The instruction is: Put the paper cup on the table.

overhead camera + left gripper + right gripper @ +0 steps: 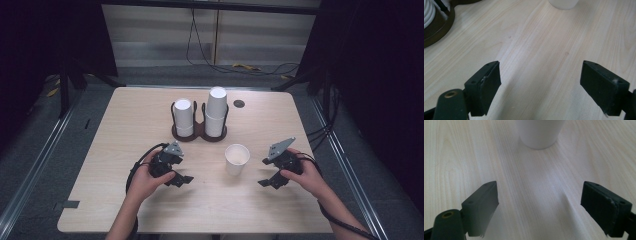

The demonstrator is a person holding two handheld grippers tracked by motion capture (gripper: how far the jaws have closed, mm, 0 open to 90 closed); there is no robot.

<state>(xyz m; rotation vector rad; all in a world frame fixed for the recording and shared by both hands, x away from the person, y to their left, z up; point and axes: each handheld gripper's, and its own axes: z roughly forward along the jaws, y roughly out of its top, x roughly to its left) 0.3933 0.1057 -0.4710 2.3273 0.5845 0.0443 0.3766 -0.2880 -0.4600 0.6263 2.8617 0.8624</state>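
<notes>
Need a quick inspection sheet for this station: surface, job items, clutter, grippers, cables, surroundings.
Surface: light wood table, bare and dry-looking.
Job's things: one white paper cup upright, mouth up, standing alone between the grippers; two stacks of upside-down cups in a dark two-slot holder behind it.
Clutter: small dark round mark near the far edge; what it is cannot be told.
Grippers: left gripper open, empty; right gripper open, empty, facing the cup.
Cables: gripper cable loops by the left hand; black cables on the floor beyond.
Surroundings: dark curtains, grey floor, metal rails.
</notes>
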